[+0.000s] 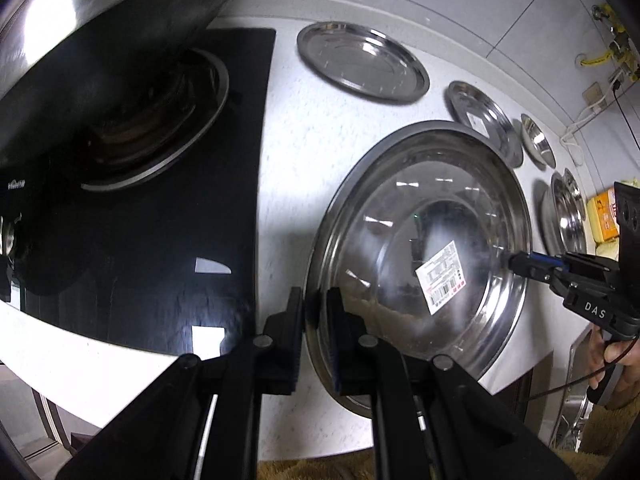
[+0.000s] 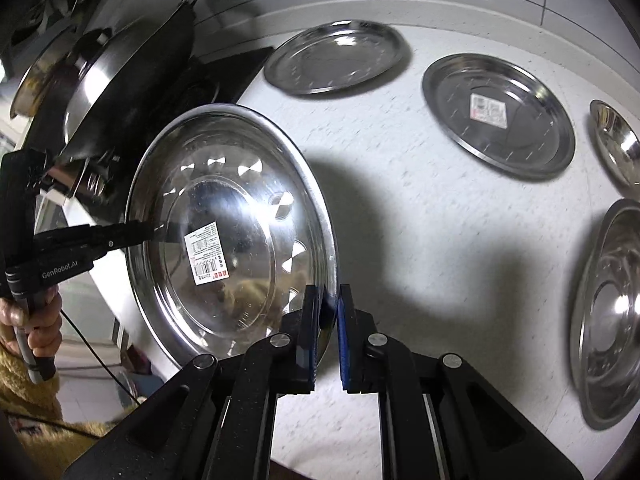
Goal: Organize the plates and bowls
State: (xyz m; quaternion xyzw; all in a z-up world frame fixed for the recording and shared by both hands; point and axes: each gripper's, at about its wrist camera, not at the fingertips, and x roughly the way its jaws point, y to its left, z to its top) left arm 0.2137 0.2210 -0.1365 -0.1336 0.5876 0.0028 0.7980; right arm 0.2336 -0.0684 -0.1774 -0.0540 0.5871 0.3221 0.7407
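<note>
Steel plate [image 2: 236,232] hangs tilted above the white speckled counter [image 2: 420,240], its opposite rims pinched between the closed left gripper [image 1: 316,300] and right gripper [image 2: 329,304]; beside it lies a black stove [image 1: 160,200].

glossy steel plate [image 2: 236,216], speckled matt countertop [image 2: 420,240]

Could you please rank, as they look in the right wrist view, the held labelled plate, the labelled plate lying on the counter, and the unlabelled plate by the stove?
1. Held labelled plate, though nearest the camera.
2. Labelled plate on the counter.
3. Unlabelled plate by the stove; these two look similar.
</note>
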